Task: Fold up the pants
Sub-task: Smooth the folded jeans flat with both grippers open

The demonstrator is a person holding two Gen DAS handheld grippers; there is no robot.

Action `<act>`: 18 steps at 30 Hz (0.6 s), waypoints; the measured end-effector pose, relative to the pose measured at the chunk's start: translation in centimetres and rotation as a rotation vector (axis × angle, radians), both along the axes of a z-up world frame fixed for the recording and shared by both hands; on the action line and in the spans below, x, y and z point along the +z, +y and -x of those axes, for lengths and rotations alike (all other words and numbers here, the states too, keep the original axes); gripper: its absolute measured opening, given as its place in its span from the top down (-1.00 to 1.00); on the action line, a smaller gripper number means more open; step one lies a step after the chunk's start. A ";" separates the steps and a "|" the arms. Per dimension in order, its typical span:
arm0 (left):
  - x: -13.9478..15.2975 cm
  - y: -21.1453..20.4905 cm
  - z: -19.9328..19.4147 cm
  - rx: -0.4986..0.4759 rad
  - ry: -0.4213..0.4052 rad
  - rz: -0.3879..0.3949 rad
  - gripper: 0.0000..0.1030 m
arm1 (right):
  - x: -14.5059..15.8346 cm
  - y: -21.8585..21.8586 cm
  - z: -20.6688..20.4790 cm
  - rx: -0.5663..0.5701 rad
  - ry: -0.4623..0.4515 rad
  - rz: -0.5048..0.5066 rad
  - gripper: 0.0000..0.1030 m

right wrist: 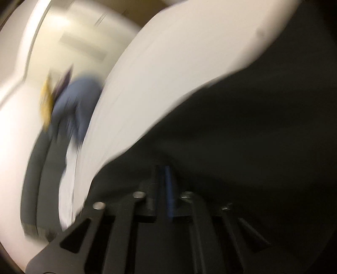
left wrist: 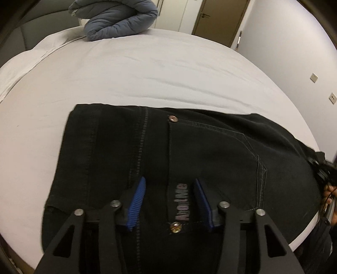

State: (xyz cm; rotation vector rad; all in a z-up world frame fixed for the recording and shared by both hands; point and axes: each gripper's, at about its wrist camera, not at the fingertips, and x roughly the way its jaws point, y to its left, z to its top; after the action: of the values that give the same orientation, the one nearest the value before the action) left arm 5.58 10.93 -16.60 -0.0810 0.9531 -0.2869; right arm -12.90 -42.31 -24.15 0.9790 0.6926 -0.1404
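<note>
Black jeans [left wrist: 189, 147] lie folded flat on the white bed [left wrist: 147, 73], back pocket and copper rivets up. My left gripper [left wrist: 169, 183] hovers low over the waistband. It is open, and its blue pads [left wrist: 137, 206] stand on either side of the printed label without pressing on it. The right wrist view is badly blurred. There my right gripper [right wrist: 166, 168] has its blue pads together, and the black jeans [right wrist: 252, 137] gather right at its tips. In the left wrist view the jeans' right end bunches toward a person's hand [left wrist: 329, 196] at the frame edge.
A rolled grey-blue quilt [left wrist: 120, 19] lies at the far end of the bed, with a white pillow under it. A brown door [left wrist: 219, 14] and a white wall [left wrist: 294, 52] stand beyond. The near bed edge runs just below the jeans.
</note>
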 end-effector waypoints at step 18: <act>-0.2 -16.9 4.3 -0.275 0.022 -0.090 -0.33 | -1.7 -1.4 16.3 0.051 -0.026 -0.178 0.83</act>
State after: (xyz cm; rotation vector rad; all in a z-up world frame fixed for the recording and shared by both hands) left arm 1.23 -5.92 -16.84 0.1309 0.9981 -0.4964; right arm -29.24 -43.69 -25.85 1.1300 0.7141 -0.0213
